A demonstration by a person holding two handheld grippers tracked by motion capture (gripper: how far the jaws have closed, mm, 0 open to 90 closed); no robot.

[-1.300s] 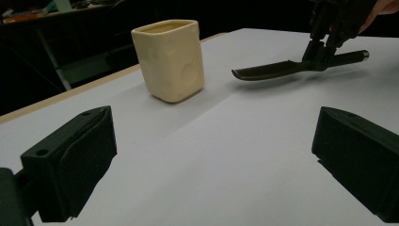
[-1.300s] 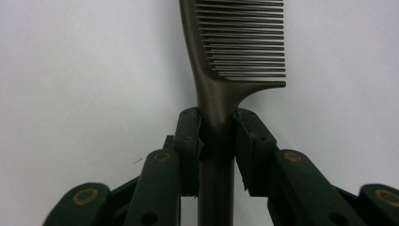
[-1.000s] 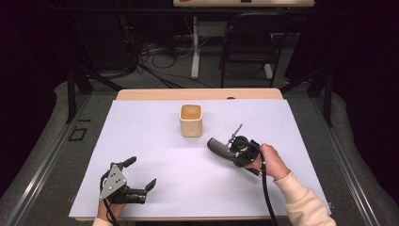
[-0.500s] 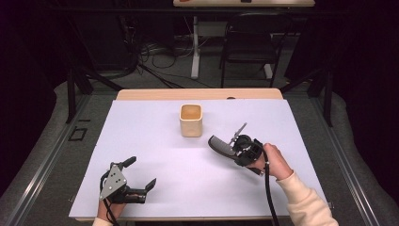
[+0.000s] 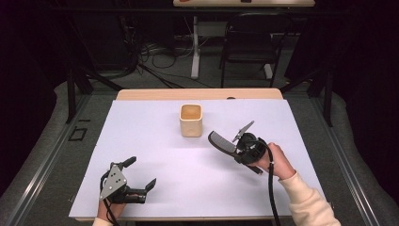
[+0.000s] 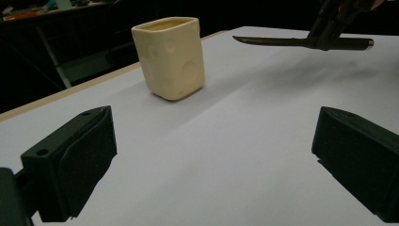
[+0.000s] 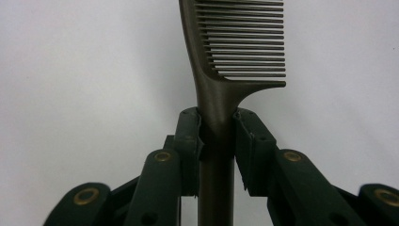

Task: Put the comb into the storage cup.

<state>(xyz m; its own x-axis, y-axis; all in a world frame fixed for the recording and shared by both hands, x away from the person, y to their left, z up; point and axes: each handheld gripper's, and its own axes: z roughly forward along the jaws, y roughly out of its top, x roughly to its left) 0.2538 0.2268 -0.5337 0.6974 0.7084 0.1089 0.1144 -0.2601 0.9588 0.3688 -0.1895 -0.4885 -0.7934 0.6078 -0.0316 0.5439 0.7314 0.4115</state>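
Observation:
A cream square cup (image 5: 190,121) (image 6: 170,56) stands upright on the white sheet, at mid-table toward the far side. My right gripper (image 5: 241,149) (image 7: 217,127) is shut on the handle of a dark comb (image 5: 221,141) (image 7: 240,42). The comb lies level above the sheet with its toothed end pointing left, to the right of and nearer than the cup. The left gripper view shows the comb (image 6: 301,42) hanging edge-on in the air. My left gripper (image 5: 141,172) (image 6: 214,150) rests near the front left, open, with nothing between its jaws.
The white sheet (image 5: 188,183) covers most of the table, and a wooden strip (image 5: 197,94) shows at the far edge. Beyond the table are a black chair (image 5: 249,42), cables and dark floor.
The right hand has drifted slightly to the right with the comb still held. The left gripper has not moved.

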